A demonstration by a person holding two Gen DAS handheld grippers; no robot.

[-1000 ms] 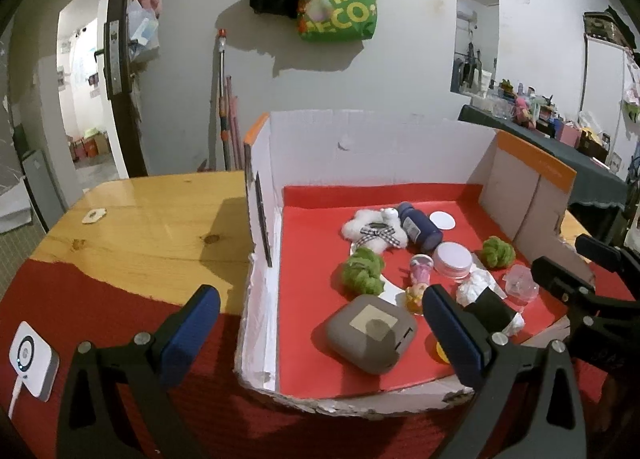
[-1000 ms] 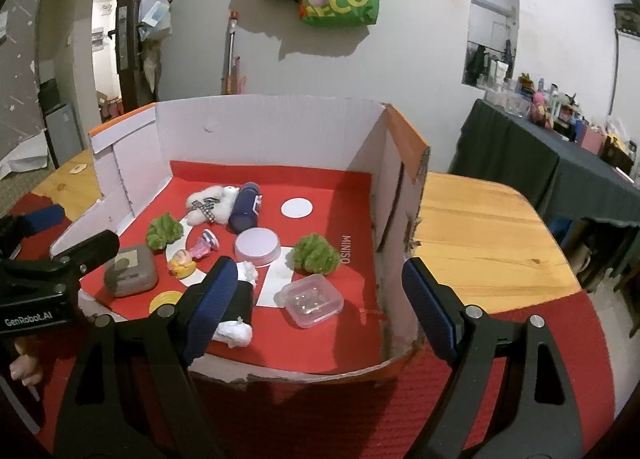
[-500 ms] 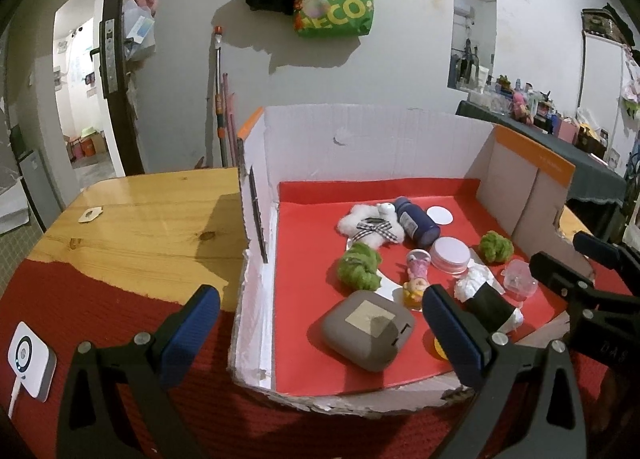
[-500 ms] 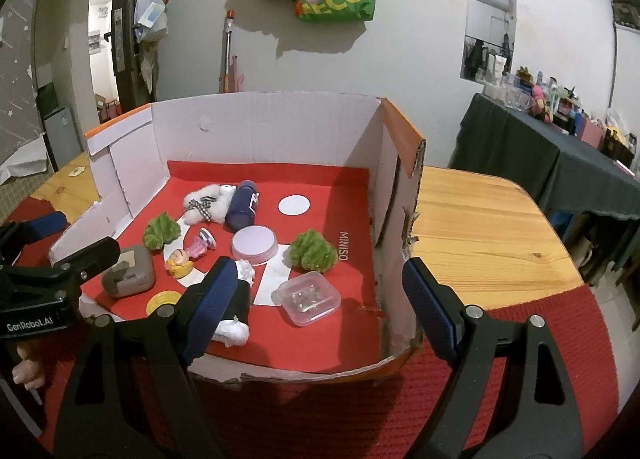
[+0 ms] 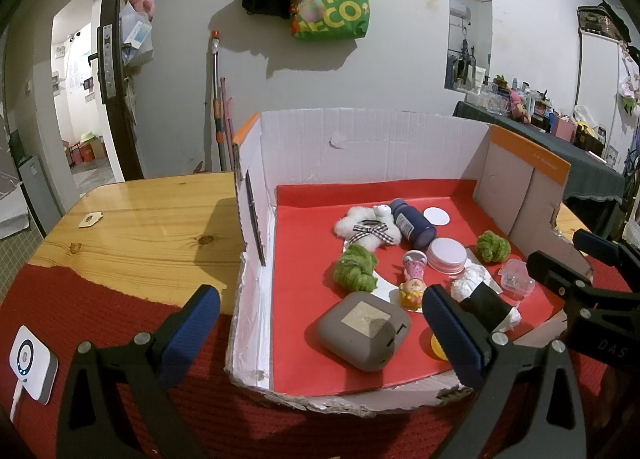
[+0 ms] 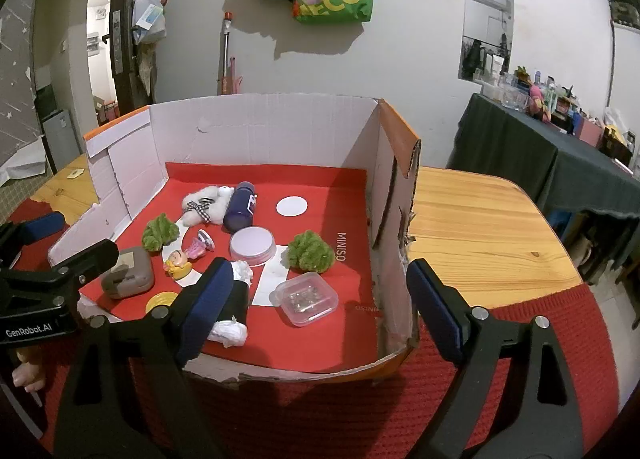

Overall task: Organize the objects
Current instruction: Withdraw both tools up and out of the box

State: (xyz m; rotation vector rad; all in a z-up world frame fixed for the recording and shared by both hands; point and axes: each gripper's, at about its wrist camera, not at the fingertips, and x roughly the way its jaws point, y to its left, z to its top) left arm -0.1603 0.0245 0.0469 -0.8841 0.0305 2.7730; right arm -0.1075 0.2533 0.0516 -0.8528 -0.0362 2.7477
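Left gripper [image 5: 320, 323]: jaws wide apart, holding nothing, poised at the near-left corner of the cardboard box [image 5: 372, 147]; its right finger sits in front of the black roll.
Right gripper [image 6: 316, 299]: jaws spread wide too, nothing between them, hanging over the box's near-right edge, straddling the right wall.
Cardboard box: open-topped, white inside walls, orange rims, red floor, sitting on a wooden table [image 5: 152, 219] with a red knit cloth [image 5: 80, 315] under the near side.
Grey case [image 5: 364, 329]: near-left on the red floor, just beyond the left gripper, touched by neither finger.
Green pom-poms: one [image 5: 356, 267] just behind the grey case, the other [image 5: 493, 246] over toward the right wall.
White plush [image 5: 366, 229]: mid-floor with a checked bow, lying against the navy bottle [image 5: 412, 223], which is tipped on its side.
White-lidded jar [image 5: 447, 255]: right in front of the bottle.
Little doll figure [image 5: 414, 279]: lying down between the jar and the grey case.
Clear plastic box [image 6: 307, 298]: near the right front, small bits inside, hard to make out.
Black roll with white tissue ends [image 6: 232, 311]: at the near edge, partly behind the right gripper's left finger.
Yellow disc [image 6: 161, 302]: near the front edge, beside the grey case.
White round disc [image 6: 292, 205]: flat on the floor toward the back.
Off to the left: a small white device [image 5: 32, 363] lies on the cloth.
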